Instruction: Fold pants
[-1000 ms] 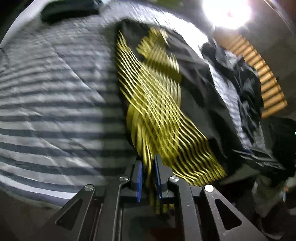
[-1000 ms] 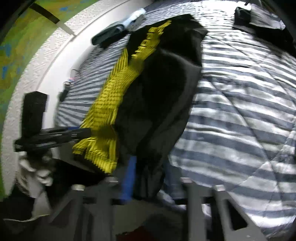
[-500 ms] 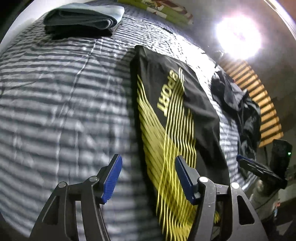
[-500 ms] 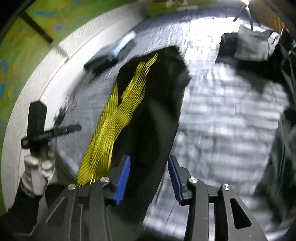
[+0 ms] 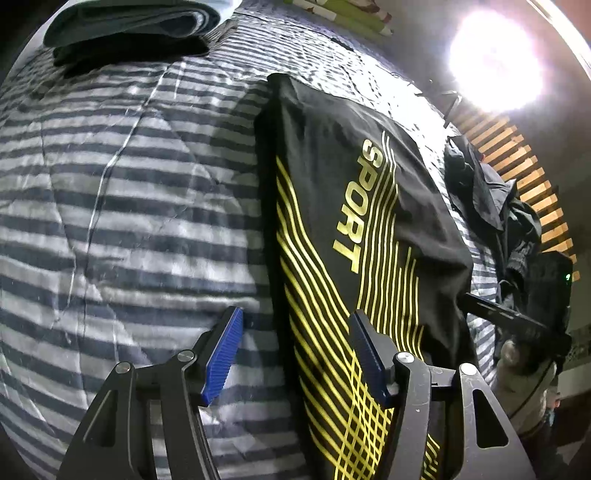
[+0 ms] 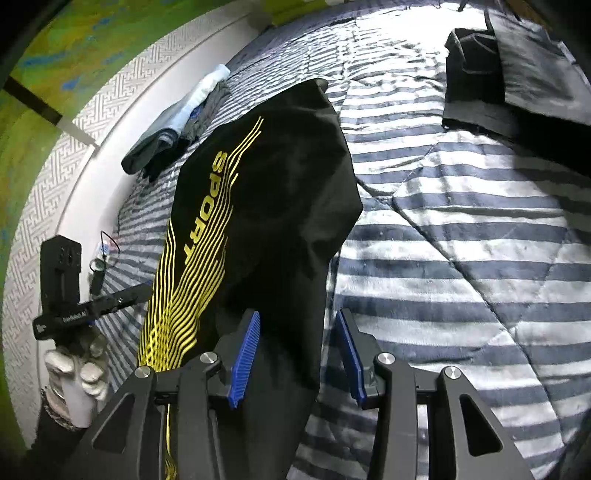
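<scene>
The black pants [image 5: 332, 192], printed with yellow lines and the word SPORT, are laid out flat and lengthwise on a bed covered by a grey-and-white striped blanket [image 5: 129, 206]. In the left wrist view the left tool [image 5: 295, 354] is seen held wide, nothing gripped between its blue pads [image 5: 221, 354]; the long left edge of the pants is framed between the two fingers, with one finger over bare blanket and the other over the printed cloth. In the right wrist view the right tool [image 6: 295, 354] is likewise spread wide and empty, and the opposite long edge of the pants [image 6: 266, 206] is seen running between its fingers. Whether either tool touches the cloth cannot be told.

A broad stretch of bare blanket is left open on the outer side of each long edge. The far end of the pants is seen lying short of the far side of the bed. A folded stack of clothes [image 5: 133, 29] is placed near the far left corner, well apart from the pants. A heap of dark garments [image 5: 491, 206] is piled along the right side, near the pants' right edge, and dark folded cloth [image 6: 480, 74] is seen at the far right. In the right wrist view the gloved left hand [image 6: 77, 369] is shown gripping its tool's handle beside the bed's left border.
</scene>
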Tool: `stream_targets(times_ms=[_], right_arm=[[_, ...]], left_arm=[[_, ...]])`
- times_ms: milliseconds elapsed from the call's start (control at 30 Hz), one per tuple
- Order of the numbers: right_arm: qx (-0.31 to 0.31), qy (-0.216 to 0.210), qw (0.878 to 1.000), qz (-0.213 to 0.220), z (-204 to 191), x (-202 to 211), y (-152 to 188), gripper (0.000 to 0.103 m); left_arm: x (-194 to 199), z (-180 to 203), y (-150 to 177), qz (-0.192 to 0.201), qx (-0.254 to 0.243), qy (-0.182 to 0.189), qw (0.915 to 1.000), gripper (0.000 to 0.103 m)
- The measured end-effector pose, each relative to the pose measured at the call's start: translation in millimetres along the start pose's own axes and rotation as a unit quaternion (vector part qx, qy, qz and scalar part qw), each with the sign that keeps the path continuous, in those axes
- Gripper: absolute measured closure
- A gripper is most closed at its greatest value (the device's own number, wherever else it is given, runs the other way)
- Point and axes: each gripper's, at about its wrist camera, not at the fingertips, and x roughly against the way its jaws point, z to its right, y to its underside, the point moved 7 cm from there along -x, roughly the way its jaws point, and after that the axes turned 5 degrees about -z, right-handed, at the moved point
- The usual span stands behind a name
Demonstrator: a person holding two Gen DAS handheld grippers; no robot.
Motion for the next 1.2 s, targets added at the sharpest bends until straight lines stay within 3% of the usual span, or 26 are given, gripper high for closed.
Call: stream_targets(times_ms=[33,133,200,267,333,367,467,533,700,833,900,967,1033,1200], right_arm=[[-0.004,-0.006,1.000,0.002,0.9,0.6,-1.3,0.064],[-0.013,-0.029,1.000,-0.002,3.9,-1.6,-1.1,0.064],[-0.016,-0.048,0.999,-0.003,3.0,-3.5,-0.8,0.064],[-0.017,-0.063,0.998,-0.005,2.2,-5.2,-1.2,0.064],[-0.021,-0.080,0.997,-0.008,1.0,-6.8,-2.1,0.065],[-0.021,-0.088,0.996,-0.011,0.5,-8.1,-2.0,0.067],[-0.034,-0.108,0.993,-0.023,0.6,-14.9,0.3,0.091],[-0.040,-0.121,0.992,-0.018,-0.1,-13.2,0.5,0.096],[-0.015,-0.158,0.987,0.036,-26.0,31.8,-5.6,0.097],[0.022,-0.172,0.980,0.094,-53.5,84.8,-4.3,0.097],[0.047,-0.168,0.976,0.129,-62.6,111.4,-2.6,0.097],[0.056,-0.137,0.979,0.139,-63.6,119.1,-3.7,0.097],[0.032,-0.149,0.978,0.140,-62.0,128.4,-4.3,0.097],[0.050,-0.152,0.969,0.190,-82.4,189.3,9.9,0.097]], left_arm=[[-2.1,3.0,-0.5,0.000,-0.007,-0.003,1.0000,0.044],[-7.1,6.0,-1.0,-0.003,-0.016,-0.013,0.9998,0.076],[-9.1,5.0,-2.6,-0.003,-0.009,-0.007,0.9999,0.081],[-12.1,5.1,-2.7,-0.006,-0.004,0.002,1.0000,0.095],[-14.4,6.2,-2.2,-0.006,-0.002,0.012,0.9999,0.099],[-14.5,7.3,-2.2,-0.005,0.000,0.019,0.9998,0.100],[-10.7,8.4,-1.8,0.000,0.013,0.055,0.9984,0.100],[-2.9,9.0,-2.1,0.009,0.022,0.072,0.9971,0.100],[47.3,27.2,-4.8,0.047,0.016,0.121,0.9914,0.100],[116.4,53.8,-6.3,0.111,-0.004,0.152,0.9821,0.100],[137.9,67.8,-7.8,0.133,-0.032,0.150,0.9792,0.100],[139.7,72.0,-13.3,0.115,-0.027,0.128,0.9847,0.100],[157.3,80.3,-13.0,0.127,-0.021,0.150,0.9802,0.100],[220.5,119.1,6.3,0.166,-0.072,0.151,0.9718,0.100]])
